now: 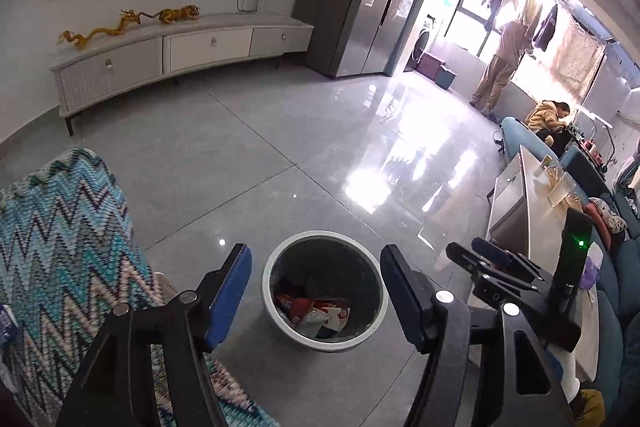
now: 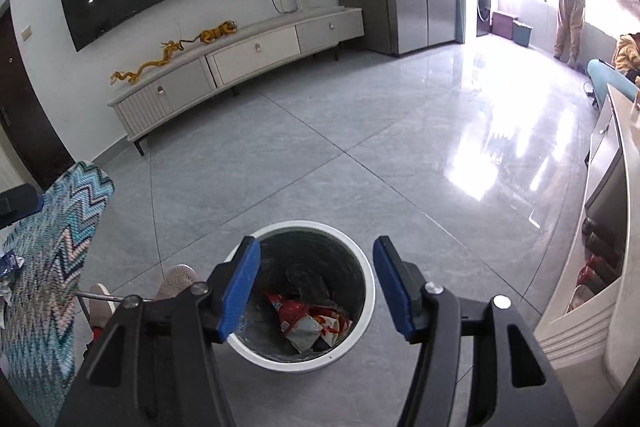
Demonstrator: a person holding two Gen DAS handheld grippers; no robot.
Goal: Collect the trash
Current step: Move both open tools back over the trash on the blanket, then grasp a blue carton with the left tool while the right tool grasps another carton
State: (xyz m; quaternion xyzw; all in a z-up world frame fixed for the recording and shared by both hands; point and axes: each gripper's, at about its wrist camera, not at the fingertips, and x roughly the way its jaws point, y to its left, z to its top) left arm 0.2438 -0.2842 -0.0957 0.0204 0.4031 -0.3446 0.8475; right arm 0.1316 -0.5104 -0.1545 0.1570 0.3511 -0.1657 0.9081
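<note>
A round white-rimmed trash bin [image 1: 280,323] stands on the grey tile floor, with red and white wrappers [image 1: 316,313] lying inside. My left gripper [image 1: 316,291] is open and empty above the bin. The right gripper shows at the right of the left wrist view [image 1: 496,267]. In the right wrist view the same bin [image 2: 366,311] sits below my right gripper [image 2: 316,287], which is open and empty. The wrappers [image 2: 304,315] lie at the bin's bottom.
A zigzag-patterned cloth surface [image 1: 60,259] is on the left. A low table [image 1: 536,211] and blue sofa [image 1: 616,279] are on the right. A TV cabinet [image 2: 240,63] stands along the far wall. A person's feet in slippers [image 2: 176,281] are left of the bin. Two people are by the bright window [image 1: 504,63].
</note>
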